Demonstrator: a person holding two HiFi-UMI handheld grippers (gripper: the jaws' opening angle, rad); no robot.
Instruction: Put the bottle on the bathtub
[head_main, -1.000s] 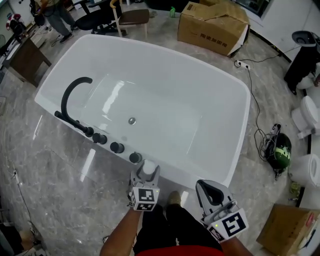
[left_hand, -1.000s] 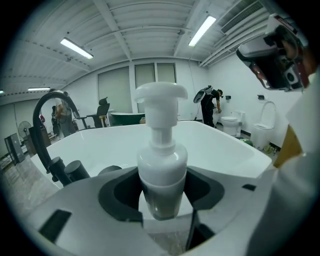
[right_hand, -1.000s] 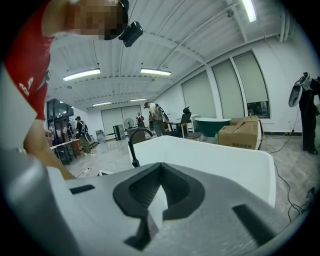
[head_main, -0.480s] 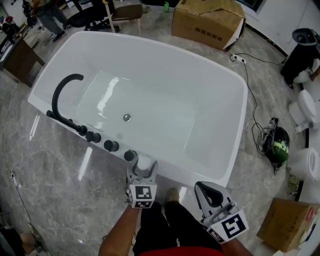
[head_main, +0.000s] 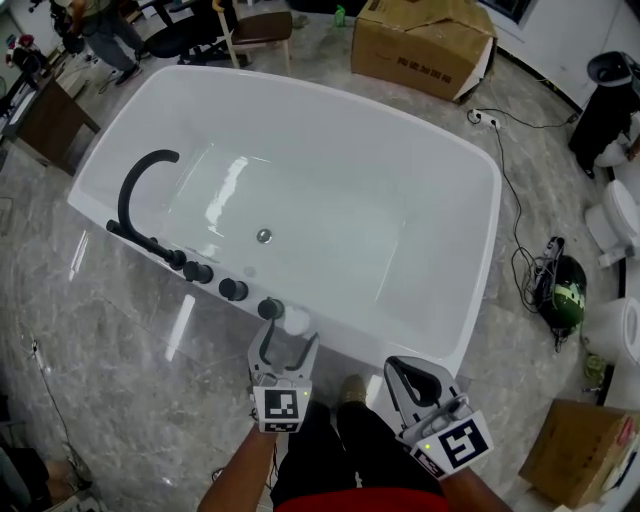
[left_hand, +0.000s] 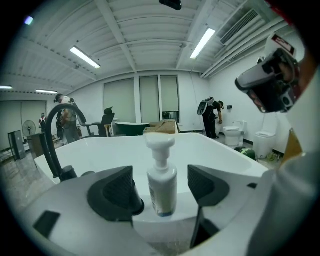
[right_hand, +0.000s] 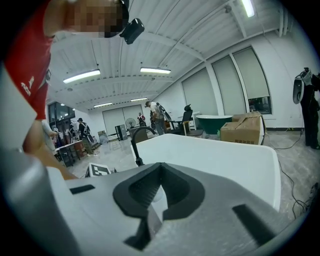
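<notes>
A small white pump bottle (head_main: 295, 320) (left_hand: 161, 180) stands upright on the near rim of the white bathtub (head_main: 400, 340) (left_hand: 100, 150), just right of the black knobs (head_main: 232, 289). My left gripper (head_main: 287, 347) (left_hand: 160, 189) is open right behind it. Its jaws stand on either side of the bottle with a gap on each side. My right gripper (head_main: 408, 372) (right_hand: 159, 194) is shut with nothing in it, held low on the near side of the rim, right of the left one.
A black curved faucet (head_main: 140, 190) rises from the rim at the left. A cardboard box (head_main: 423, 45) and a chair (head_main: 262, 25) stand beyond the tub. A cable (head_main: 518, 225), a helmet (head_main: 562, 298), toilets (head_main: 620, 215) and another box (head_main: 575, 455) lie to the right.
The left gripper has opened, let go of the bottle and drawn back toward me. The bottle now stands alone on the rim. The right gripper has barely moved.
</notes>
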